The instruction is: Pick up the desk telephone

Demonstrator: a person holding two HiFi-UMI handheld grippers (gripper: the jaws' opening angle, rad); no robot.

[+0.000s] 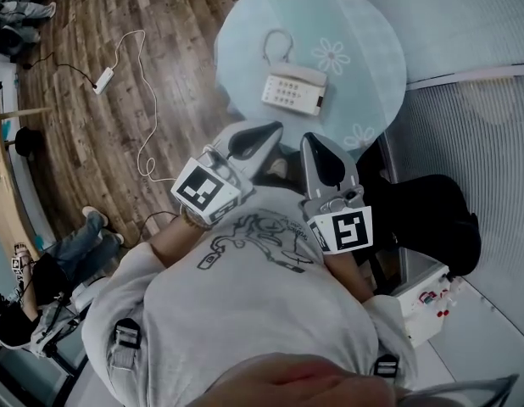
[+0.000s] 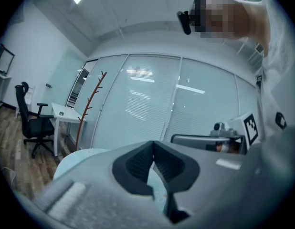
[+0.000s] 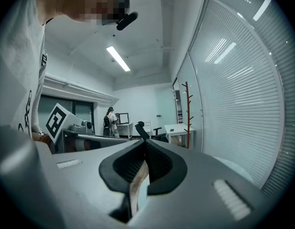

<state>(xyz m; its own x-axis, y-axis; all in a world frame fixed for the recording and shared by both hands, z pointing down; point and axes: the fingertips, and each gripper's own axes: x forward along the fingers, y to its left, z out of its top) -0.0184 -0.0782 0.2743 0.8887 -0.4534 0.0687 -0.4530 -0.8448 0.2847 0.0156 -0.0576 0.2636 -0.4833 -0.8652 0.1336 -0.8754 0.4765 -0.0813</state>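
Note:
A white desk telephone (image 1: pixel 294 89) with a coiled cord lies on a round table with a pale blue flowered cloth (image 1: pixel 355 32) in the head view. My left gripper (image 1: pixel 275 128) hovers near the table's near edge, below and left of the phone, shut and empty. My right gripper (image 1: pixel 311 140) is beside it, just short of the table edge, also shut with nothing held. In the left gripper view the left gripper (image 2: pixel 153 147) shows closed jaws over the table (image 2: pixel 80 159). The right gripper (image 3: pixel 144 144) shows its tips together too. The phone is not seen in either gripper view.
A white power strip (image 1: pixel 103 80) with a cable lies on the wooden floor left of the table. A blinds-covered glass wall (image 1: pixel 474 134) runs at right. A coat stand (image 2: pixel 88 106), a desk and an office chair (image 2: pixel 33 120) stand beyond. Another person's legs (image 1: pixel 84 240) are at left.

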